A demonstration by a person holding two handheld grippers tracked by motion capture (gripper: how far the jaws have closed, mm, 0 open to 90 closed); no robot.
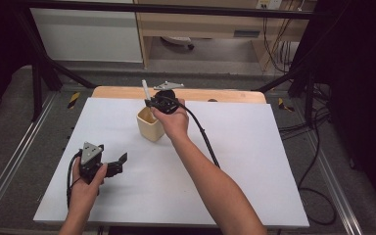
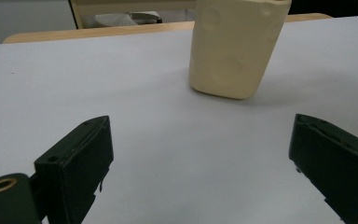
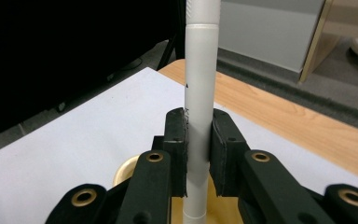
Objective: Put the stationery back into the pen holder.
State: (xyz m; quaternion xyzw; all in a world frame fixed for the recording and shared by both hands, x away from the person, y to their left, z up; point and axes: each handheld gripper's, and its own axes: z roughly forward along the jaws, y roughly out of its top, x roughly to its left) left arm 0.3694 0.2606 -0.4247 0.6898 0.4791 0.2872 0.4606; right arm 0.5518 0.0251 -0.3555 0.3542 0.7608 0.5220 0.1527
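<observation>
Your right gripper (image 3: 198, 154), clamped on the pen (image 3: 199, 93) above the cup (image 1: 150, 125) at frame centre, could tip it if lowered off-centre, while your left gripper (image 2: 200, 163) gapes empty.

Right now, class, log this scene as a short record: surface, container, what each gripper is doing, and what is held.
surface: white table top on a wooden table
container: cream cup, upright, on the far middle of the table top
right gripper: above the cup, jaws shut on a white pen
white pen: near upright, lower end over the cup's opening
left gripper: low at the near left, jaws open, holding nothing, facing the cup
</observation>
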